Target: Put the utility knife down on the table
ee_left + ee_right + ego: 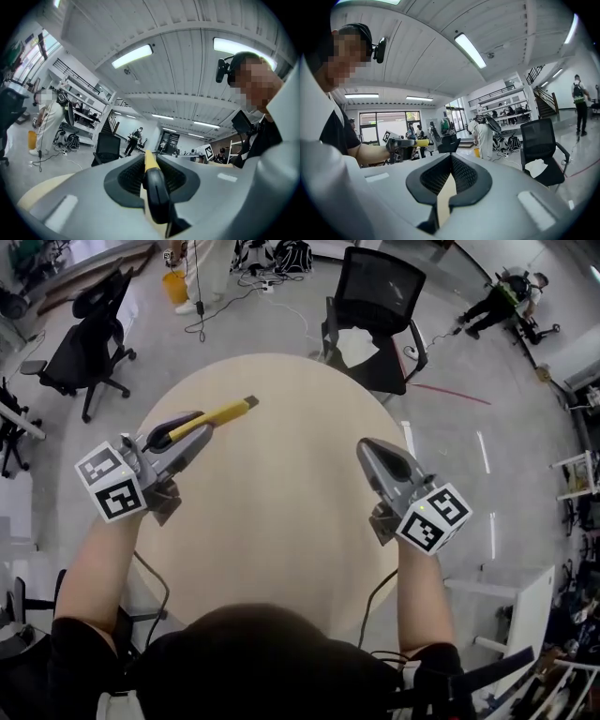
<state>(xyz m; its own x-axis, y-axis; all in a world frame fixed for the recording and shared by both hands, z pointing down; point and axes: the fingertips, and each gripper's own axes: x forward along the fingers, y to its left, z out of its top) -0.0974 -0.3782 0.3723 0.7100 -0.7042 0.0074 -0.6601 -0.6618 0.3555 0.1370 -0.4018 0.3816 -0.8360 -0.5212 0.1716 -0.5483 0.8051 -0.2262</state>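
- Nearest to us, both forearms reach out over the round, pale-wood table (281, 540), with a gripper in each hand.
- On the right, our right gripper (364, 444) has its jaws brought together at the tips. There is nothing between them.
- On the left, our left gripper (208, 424) has its jaws nearly together, clamped on the utility knife (225, 412). The handle fills the narrow gap between the pads.
- The knife's dark rear end sticks back behind the jaws, towards the hand. Its yellow body runs out past the tips, pointing far and right over the table's far left part. It is carried in the grip, not lying on the tabletop.
- Beyond the far rim stands a black office chair (380, 296).
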